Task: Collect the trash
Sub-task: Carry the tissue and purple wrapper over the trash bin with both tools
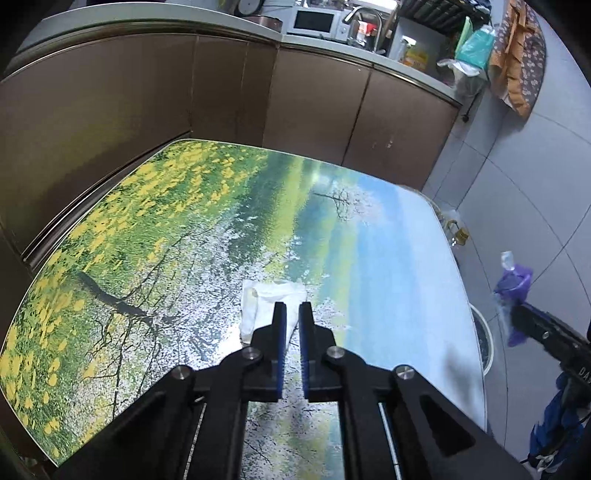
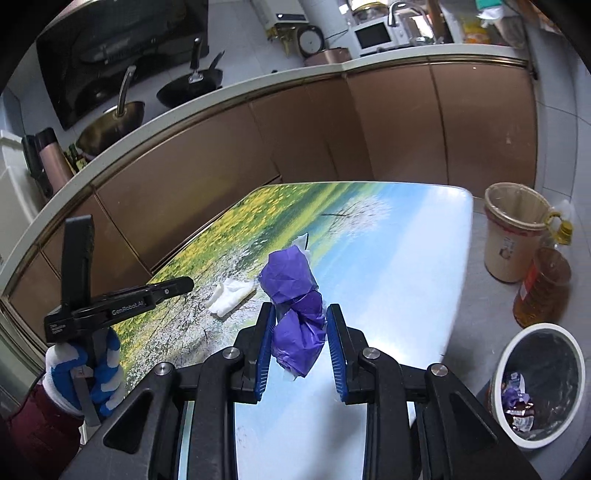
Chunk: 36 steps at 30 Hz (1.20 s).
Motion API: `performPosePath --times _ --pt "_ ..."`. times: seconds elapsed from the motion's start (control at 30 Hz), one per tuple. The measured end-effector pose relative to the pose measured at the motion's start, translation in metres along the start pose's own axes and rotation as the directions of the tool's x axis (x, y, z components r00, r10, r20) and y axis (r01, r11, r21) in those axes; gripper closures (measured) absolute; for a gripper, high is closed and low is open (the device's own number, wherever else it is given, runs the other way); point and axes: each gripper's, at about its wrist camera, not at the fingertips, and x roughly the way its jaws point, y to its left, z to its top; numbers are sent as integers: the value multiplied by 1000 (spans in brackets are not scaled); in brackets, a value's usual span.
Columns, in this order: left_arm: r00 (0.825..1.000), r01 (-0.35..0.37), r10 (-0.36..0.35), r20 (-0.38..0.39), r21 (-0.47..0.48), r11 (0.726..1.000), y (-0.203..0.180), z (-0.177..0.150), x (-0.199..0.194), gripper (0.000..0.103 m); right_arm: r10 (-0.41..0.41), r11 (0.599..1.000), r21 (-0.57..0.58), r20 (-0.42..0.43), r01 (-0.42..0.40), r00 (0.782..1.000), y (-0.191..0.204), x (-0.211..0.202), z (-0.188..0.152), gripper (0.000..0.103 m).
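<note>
Right gripper [image 2: 300,314] clamps the purple wrapper [image 2: 293,295] near the table's right edge [image 2: 458,295]; left gripper [image 1: 292,314], seemingly nearly closed, overhangs the tissue [image 1: 266,299].

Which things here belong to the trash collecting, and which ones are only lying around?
For the job:
- purple wrapper, held in the right claw
- white tissue on the table, just ahead of the left claw
- white bin on the floor, with wrappers already inside

Only lying around:
- beige bucket
- oil bottle
- microwave
- black pan
</note>
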Motion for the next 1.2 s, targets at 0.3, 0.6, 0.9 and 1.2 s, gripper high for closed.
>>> performPosePath --times 0.3,0.6,0.9,1.2 --pt "999 -49 51 -16 116 992 -12 0 35 47 -15 999 35 -4 15 1000 -17 0 -2 75" --pt "993 -75 90 -82 168 983 -15 -3 73 54 -27 998 64 -23 29 999 -32 13 -5 75" --pt "991 -89 107 -80 200 976 -23 -10 74 96 -31 996 84 -18 32 999 -39 11 -7 75" --pt "995 -63 75 -67 164 984 -36 -15 57 99 -44 993 106 20 42 999 -51 -10 -10 75"
